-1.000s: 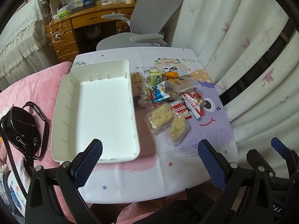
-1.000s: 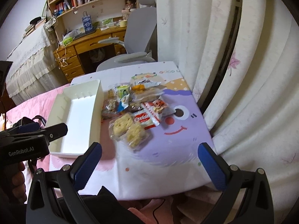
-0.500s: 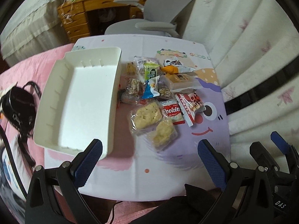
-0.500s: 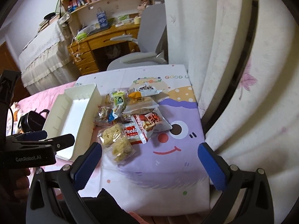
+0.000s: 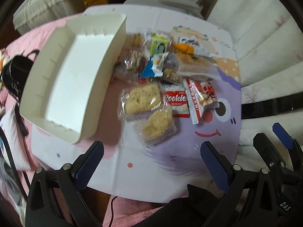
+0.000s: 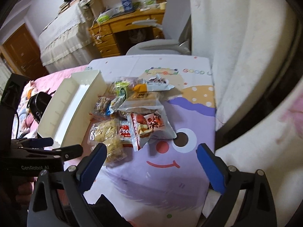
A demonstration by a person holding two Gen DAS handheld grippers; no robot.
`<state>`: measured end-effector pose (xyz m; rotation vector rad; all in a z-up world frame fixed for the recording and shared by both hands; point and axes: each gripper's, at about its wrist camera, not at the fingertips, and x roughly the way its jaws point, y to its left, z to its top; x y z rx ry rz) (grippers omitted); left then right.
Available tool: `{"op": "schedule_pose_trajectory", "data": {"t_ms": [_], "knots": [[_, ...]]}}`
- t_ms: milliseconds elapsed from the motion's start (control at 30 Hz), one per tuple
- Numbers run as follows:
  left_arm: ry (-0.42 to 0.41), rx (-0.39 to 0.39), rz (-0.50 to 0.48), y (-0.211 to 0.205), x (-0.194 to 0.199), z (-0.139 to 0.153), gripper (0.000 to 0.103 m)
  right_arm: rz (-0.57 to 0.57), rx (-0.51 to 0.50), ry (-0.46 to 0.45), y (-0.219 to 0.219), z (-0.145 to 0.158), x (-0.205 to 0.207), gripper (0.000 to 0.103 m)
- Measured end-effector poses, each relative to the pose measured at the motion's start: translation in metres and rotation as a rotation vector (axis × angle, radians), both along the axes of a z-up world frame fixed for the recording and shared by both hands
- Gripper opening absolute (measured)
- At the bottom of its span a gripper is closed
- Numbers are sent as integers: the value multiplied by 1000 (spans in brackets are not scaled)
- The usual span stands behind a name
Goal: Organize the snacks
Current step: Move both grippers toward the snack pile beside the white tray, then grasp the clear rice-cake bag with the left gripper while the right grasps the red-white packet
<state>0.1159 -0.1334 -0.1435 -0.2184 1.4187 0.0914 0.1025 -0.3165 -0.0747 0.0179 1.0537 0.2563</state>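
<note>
Snacks [image 5: 161, 87] sit piled on the cartoon tablecloth [image 5: 170, 160] just right of the empty white tray [image 5: 113, 43], both the left gripper [image 5: 151, 162] and right gripper [image 6: 151, 162] spread wide above, the right's jaws just easing inward, gripping nothing.

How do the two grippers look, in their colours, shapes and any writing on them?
Both are alike. The left gripper and the right gripper have black frames built of angled struts with silver rivets. Each finger ends in a blue pad with a ribbed face and toothed edge. In the right wrist view, the left gripper's side bears white lettering, "GenRobot.AI". The other's body shows "DAS".
</note>
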Motion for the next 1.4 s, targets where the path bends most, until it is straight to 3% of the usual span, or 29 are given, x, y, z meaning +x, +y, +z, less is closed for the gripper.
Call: {"op": "schedule_pose_trajectory", "data": {"t_ms": [233, 800, 1100, 1267, 1400], "knots": [[113, -35, 118, 6, 8, -52, 101, 59, 58, 31, -3, -32, 26, 96], [154, -86, 314, 20, 24, -125, 100, 139, 87, 75, 10, -119, 85, 95], [163, -97, 349, 27, 28, -150, 91, 172, 100, 116, 13, -142, 102, 95], [156, -130, 345, 27, 31, -157, 70, 181, 118, 139, 12, -150, 104, 94], [154, -132, 344, 24, 33, -158, 65, 188, 122, 144, 13, -151, 104, 94]]}}
